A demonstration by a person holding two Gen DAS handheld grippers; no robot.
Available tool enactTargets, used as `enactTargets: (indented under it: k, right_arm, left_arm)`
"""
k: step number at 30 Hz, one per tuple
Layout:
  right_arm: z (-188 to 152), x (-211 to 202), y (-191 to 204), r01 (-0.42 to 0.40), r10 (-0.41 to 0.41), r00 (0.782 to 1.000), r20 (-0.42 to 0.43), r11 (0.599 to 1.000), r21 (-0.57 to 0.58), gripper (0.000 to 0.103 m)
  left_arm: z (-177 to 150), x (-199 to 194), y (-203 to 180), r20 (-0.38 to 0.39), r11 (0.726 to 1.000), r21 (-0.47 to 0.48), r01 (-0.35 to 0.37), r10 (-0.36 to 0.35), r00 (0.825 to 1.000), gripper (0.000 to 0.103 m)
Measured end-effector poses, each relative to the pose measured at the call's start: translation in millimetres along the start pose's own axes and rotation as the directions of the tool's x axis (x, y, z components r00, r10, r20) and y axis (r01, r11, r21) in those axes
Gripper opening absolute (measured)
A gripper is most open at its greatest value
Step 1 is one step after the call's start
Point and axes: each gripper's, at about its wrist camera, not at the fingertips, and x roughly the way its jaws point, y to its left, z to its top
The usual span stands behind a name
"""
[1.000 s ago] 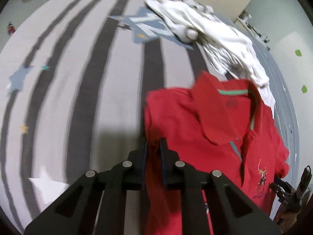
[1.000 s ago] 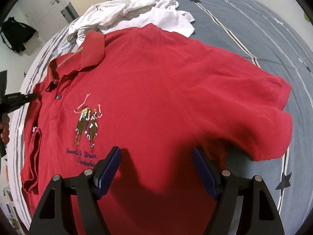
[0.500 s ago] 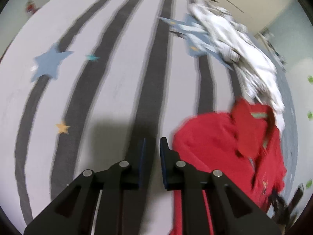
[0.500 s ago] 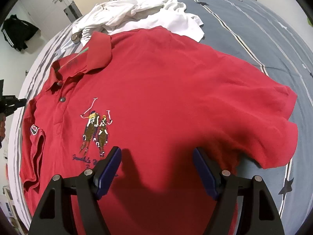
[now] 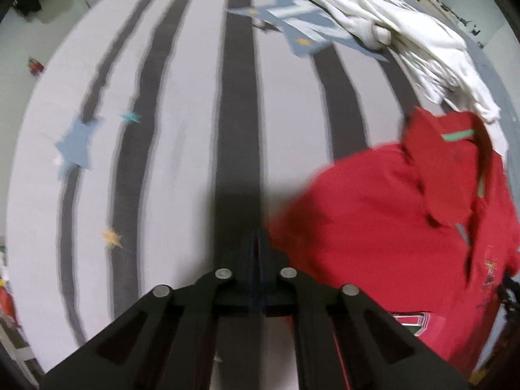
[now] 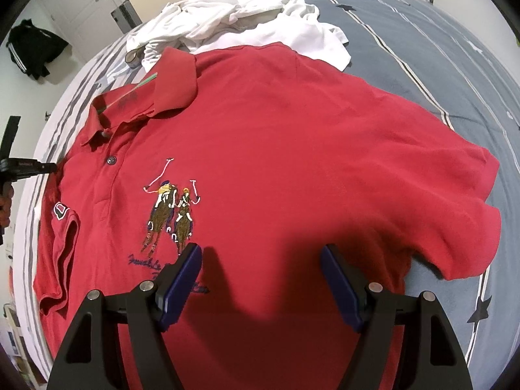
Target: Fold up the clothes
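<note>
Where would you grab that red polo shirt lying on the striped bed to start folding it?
Probably the short sleeve of the red polo shirt on the picture's right, approached from that outer side: in the right wrist view it lies flat and free past the body, its hem loose on the grey bedcover.

Left wrist camera looks steeply down at the striped bedsheet [image 5: 182, 130], close; right wrist camera hovers close above the red polo shirt [image 6: 292, 149]; both catch that shirt and the far white clothes [image 6: 227, 29]

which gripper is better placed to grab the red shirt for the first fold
Right, probably. The right gripper hangs open directly over the red shirt, while the left gripper is shut, beside the shirt's edge.
</note>
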Motion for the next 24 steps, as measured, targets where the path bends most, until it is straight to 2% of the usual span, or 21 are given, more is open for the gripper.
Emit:
enactTargets:
  k: [2,5,9,12,13,15,16,17,18,21,24]
  right_arm:
    - [0,0,-1,0.001,-0.001,1.000,0.001,1.000,0.000,0.072]
    - [0,1,-3,0.002,-0.002,1.000,0.003,1.000,0.004,0.072]
    - [-2,0,-2,-0.017,0.017,1.000,0.011,1.000,0.010,0.072]
    - [-3,-2,6,-0.045,0.045,0.999,0.019,0.999,0.002,0.072]
    - [-4,-4,10,-0.054,0.054,0.998,0.023,0.999,-0.004,0.072]
    - [-5,-8,17,-0.076,0.076,0.997,0.032,0.997,-0.016,0.072]
    - [-5,-9,21,-0.088,0.089,0.995,0.036,0.996,-0.021,0.072]
    - [-6,-12,22,-0.102,0.103,0.994,0.038,0.994,-0.024,0.072]
    - [-6,-12,26,-0.113,0.115,0.993,0.038,0.993,-0.030,0.072]
    - [-6,-11,42,-0.141,0.143,0.989,0.037,0.988,-0.055,0.072]
    - [-8,-3,63,-0.160,0.163,0.986,0.025,0.983,-0.089,0.072]
  left_arm:
    - [8,0,15,0.018,0.999,-0.030,-0.037,0.038,0.999,0.000]
    - [13,0,33,0.012,0.993,-0.114,0.029,-0.028,1.000,0.000]
    - [-3,-5,15,0.003,0.984,-0.114,0.135,-0.135,0.991,0.003]
    - [-10,-1,1,-0.031,0.981,-0.091,0.171,-0.174,0.984,0.012]
    - [-11,3,-3,-0.042,0.980,-0.085,0.178,-0.182,0.983,0.012]
    - [-13,8,-13,-0.048,0.983,-0.056,0.175,-0.178,0.983,0.012]
    - [-13,10,-16,-0.051,0.988,-0.034,0.153,-0.154,0.987,0.012]
    - [-13,12,-20,-0.048,0.992,-0.008,0.124,-0.124,0.991,0.004]
    - [-13,14,-23,-0.045,0.995,0.017,0.095,-0.094,0.995,0.000]
    - [-8,21,-19,-0.032,0.998,0.036,0.042,-0.041,0.999,0.000]
    - [-2,28,-12,-0.030,0.999,0.017,0.037,-0.036,0.999,0.000]
